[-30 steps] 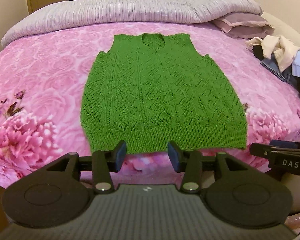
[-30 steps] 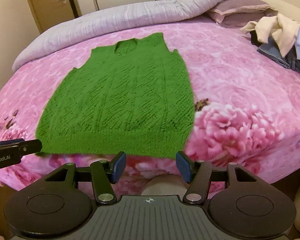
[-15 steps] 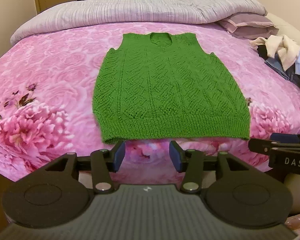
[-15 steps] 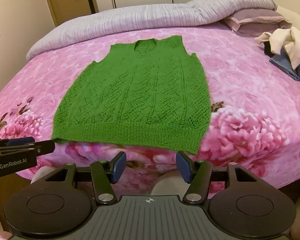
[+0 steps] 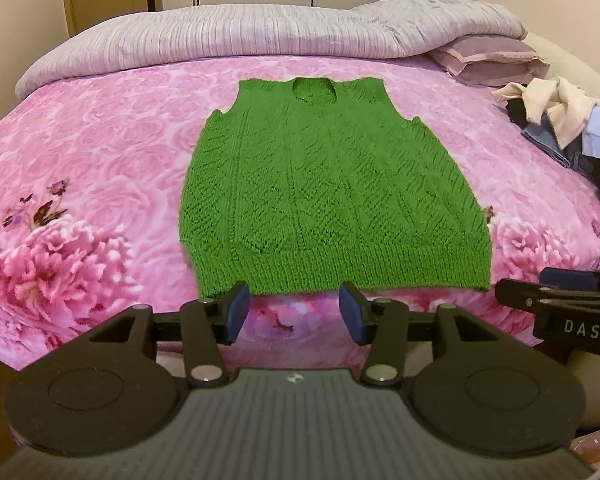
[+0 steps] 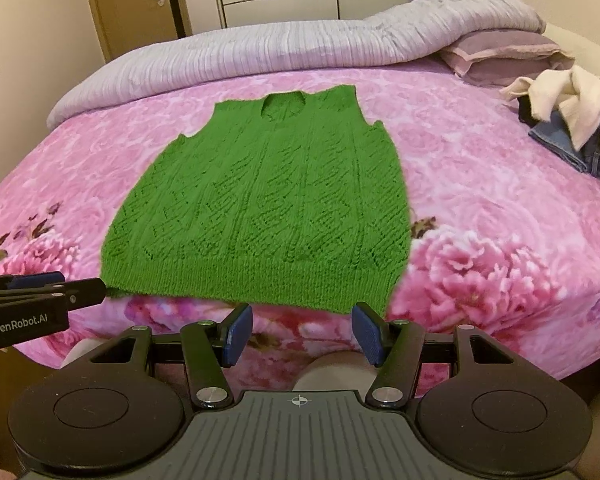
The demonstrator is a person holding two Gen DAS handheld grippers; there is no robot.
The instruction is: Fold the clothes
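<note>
Starting fold: green vest (image 5: 332, 196) flat near bed (image 5: 100, 168) front edge. Left tongs (image 5: 293, 313), right tongs (image 6: 301, 334) both open, empty. Pinch your hem corners together, lift evenly.

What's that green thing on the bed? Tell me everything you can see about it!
It is a green knitted vest with no sleeves. The wool looks chunky, with a holey diamond pattern in columns and a ribbed band along the bottom. It has a scooped neck hole at the far end and two armholes. It lies spread flat and unfolded on the pink flowery bedspread, bottom edge nearest the cameras, by the bed's near edge. Only the bedspread touches it; neither tool holds it.
</note>
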